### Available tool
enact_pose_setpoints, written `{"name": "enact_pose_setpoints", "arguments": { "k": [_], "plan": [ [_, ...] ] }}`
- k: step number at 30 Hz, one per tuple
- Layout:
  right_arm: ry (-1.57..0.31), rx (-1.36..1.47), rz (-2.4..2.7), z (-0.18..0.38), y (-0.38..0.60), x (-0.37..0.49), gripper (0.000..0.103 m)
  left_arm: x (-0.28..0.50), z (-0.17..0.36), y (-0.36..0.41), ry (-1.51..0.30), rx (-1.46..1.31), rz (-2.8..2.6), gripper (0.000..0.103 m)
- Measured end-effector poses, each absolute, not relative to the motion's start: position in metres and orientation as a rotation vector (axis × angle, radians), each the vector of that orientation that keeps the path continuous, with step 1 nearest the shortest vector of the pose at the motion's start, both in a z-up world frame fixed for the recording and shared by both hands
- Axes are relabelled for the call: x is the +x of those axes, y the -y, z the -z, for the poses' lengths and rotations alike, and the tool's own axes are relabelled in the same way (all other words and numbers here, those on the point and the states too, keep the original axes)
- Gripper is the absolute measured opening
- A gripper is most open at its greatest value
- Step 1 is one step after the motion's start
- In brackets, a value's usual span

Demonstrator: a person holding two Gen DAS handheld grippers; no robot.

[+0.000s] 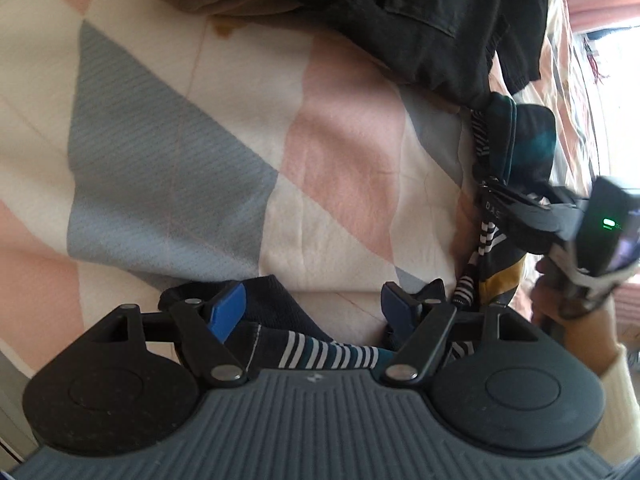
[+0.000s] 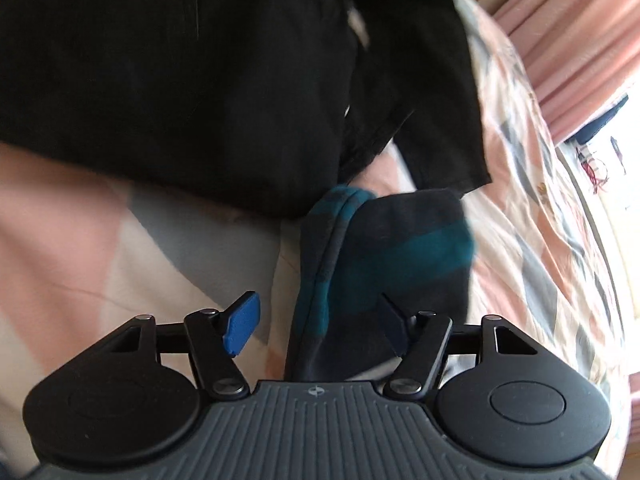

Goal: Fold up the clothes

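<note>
In the left wrist view my left gripper (image 1: pixel 310 310) stands open low over the bed, its blue pads (image 1: pixel 226 312) wide apart. A navy sock with teal and white stripes (image 1: pixel 320 354) lies under it, and neither pad presses on it. To the right, my right gripper (image 1: pixel 502 202), held in a hand (image 1: pixel 560 304), sits over a dark sock with teal bands (image 1: pixel 532 144). In the right wrist view that banded sock (image 2: pixel 384 256) runs up between the jaws of my right gripper (image 2: pixel 318 328). One pad (image 2: pixel 242 328) is clear of the cloth, so the gripper is open.
A black garment (image 1: pixel 420 12) (image 2: pixel 180 80) lies crumpled on the far side of the bed, just beyond the socks. The bedsheet (image 1: pixel 180 140) has pink, grey and white diamonds. Pink curtains (image 2: pixel 572 40) and a bright window are at the right.
</note>
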State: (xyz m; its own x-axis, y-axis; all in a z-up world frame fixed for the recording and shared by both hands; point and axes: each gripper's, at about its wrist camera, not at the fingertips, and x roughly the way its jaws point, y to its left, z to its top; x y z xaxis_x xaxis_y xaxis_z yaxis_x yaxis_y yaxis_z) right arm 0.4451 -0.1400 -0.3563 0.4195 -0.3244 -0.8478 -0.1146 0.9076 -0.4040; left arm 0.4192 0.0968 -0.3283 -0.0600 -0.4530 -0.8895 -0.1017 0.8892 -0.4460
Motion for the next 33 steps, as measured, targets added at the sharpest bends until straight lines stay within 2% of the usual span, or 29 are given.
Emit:
{"name": "enact_pose_setpoints", "arguments": {
  "k": [1,2,3,10,14,15,16,18,19,25,29,33],
  "plan": [
    [-1.166,-0.442,0.131,0.365,0.143,0.448,0.029,0.418,0.327,-0.098,-1.626,-0.451,0.299,0.072],
    [-1.186,-0.422,0.117,0.369,0.149,0.45,0.008,0.417,0.326,-0.099,-1.636,-0.463,0.296,0.073],
    [-1.176,-0.37,0.114,0.366,0.156,0.448,0.006,0.416,0.324,-0.1,-1.649,-0.472,0.293,0.075],
    [-1.01,-0.062,0.201,0.303,0.208,0.392,0.006,0.398,0.333,-0.102,-1.777,-0.528,0.208,0.086],
    [-0.917,0.111,0.289,0.27,0.238,0.343,0.006,0.405,0.36,-0.104,-1.783,-0.569,0.09,0.084],
    [-0.895,0.16,0.312,0.263,0.246,0.331,0.006,0.405,0.368,-0.101,-1.803,-0.575,0.087,0.072],
    [-0.872,0.208,0.336,0.257,0.253,0.319,0.006,0.402,0.373,-0.097,-1.826,-0.566,0.102,0.044],
    [-0.829,0.327,0.382,0.247,0.27,0.294,0.006,0.393,0.369,-0.086,-1.819,-0.483,0.14,0.021],
    [-0.805,0.39,0.409,0.24,0.279,0.278,0.006,0.388,0.36,-0.081,-1.787,-0.437,0.173,0.017],
    [-0.59,0.694,0.556,0.187,0.337,0.179,0.006,0.366,0.263,-0.078,-1.536,-0.434,0.373,0.014],
    [-0.435,0.764,0.548,0.13,0.383,0.146,0.007,0.355,0.178,-0.06,-1.317,-0.428,0.507,0.009],
    [-0.266,0.749,0.483,0.056,0.411,0.135,0.007,0.339,0.085,-0.04,-1.085,-0.402,0.601,0.009]
  ]
}}
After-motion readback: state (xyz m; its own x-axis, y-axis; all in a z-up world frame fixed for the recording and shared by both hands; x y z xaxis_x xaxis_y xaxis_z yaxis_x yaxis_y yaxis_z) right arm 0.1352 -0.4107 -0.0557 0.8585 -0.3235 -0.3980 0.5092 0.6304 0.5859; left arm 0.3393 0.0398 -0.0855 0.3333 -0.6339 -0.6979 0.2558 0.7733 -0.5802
